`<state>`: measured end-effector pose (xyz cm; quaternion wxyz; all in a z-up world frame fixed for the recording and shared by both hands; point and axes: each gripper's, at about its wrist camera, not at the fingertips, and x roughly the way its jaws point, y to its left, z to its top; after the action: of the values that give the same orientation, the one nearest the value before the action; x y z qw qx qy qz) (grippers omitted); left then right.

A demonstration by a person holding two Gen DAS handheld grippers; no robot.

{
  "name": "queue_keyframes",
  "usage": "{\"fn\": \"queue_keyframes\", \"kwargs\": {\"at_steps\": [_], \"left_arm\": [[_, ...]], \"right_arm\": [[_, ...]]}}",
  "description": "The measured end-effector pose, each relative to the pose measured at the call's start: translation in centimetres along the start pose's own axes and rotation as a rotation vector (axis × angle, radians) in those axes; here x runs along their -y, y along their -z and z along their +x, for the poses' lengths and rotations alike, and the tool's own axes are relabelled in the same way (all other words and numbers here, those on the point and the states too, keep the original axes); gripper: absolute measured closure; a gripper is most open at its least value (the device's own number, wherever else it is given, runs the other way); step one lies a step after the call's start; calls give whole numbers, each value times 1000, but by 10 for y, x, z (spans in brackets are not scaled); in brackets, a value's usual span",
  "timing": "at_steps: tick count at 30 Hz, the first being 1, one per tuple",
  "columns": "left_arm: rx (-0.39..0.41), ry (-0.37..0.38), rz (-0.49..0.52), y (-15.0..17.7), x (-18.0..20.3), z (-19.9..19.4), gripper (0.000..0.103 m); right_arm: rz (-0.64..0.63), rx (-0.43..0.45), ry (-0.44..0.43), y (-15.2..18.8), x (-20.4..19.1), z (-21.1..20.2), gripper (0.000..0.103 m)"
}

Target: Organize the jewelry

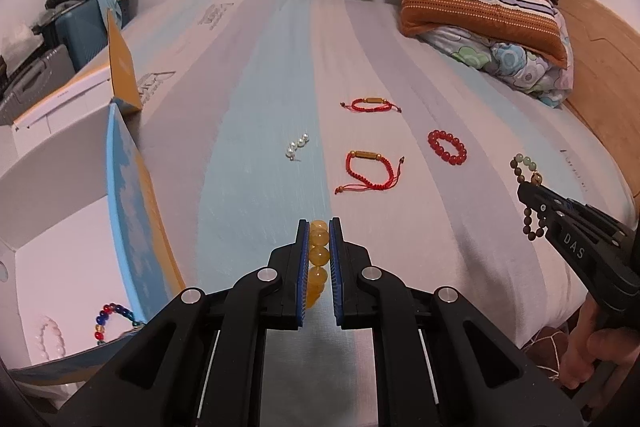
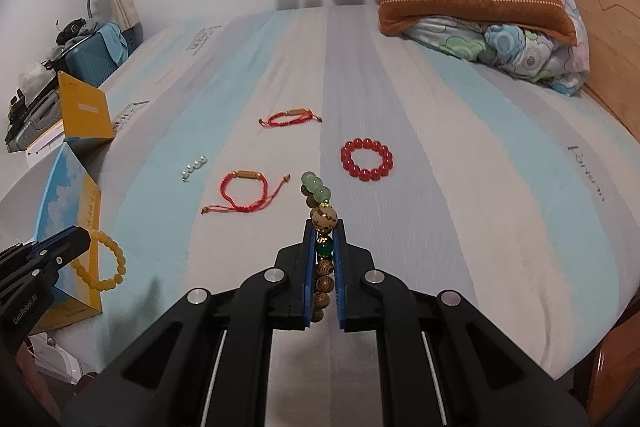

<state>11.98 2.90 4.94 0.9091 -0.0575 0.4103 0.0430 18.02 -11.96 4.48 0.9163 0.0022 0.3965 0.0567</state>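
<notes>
Above the striped bed [image 1: 256, 75], the left gripper [image 1: 319, 227] has its jaws clenched on a yellow bead bracelet [image 1: 319, 255]. In the right view, the right gripper [image 2: 323, 227] clamps a wooden bead bracelet [image 2: 323, 217], lifted off the bed.

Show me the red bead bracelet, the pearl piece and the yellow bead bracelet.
Red bead bracelet [image 2: 367, 163]: right wrist view, left beads.
Pearl piece [image 2: 193, 167]: right wrist view, middle pearls.
Yellow bead bracelet [image 1: 319, 251]: left wrist view, clamped beads.
</notes>
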Motion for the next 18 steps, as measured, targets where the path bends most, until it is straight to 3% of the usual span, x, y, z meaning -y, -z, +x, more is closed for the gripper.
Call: {"fn": "queue_keyframes", "kwargs": {"at_steps": [18], "left_arm": [[63,-21,-10,-18,-22,-52,94]], "right_arm": [[-52,21,-45,-12,-36,-28,96]]}}
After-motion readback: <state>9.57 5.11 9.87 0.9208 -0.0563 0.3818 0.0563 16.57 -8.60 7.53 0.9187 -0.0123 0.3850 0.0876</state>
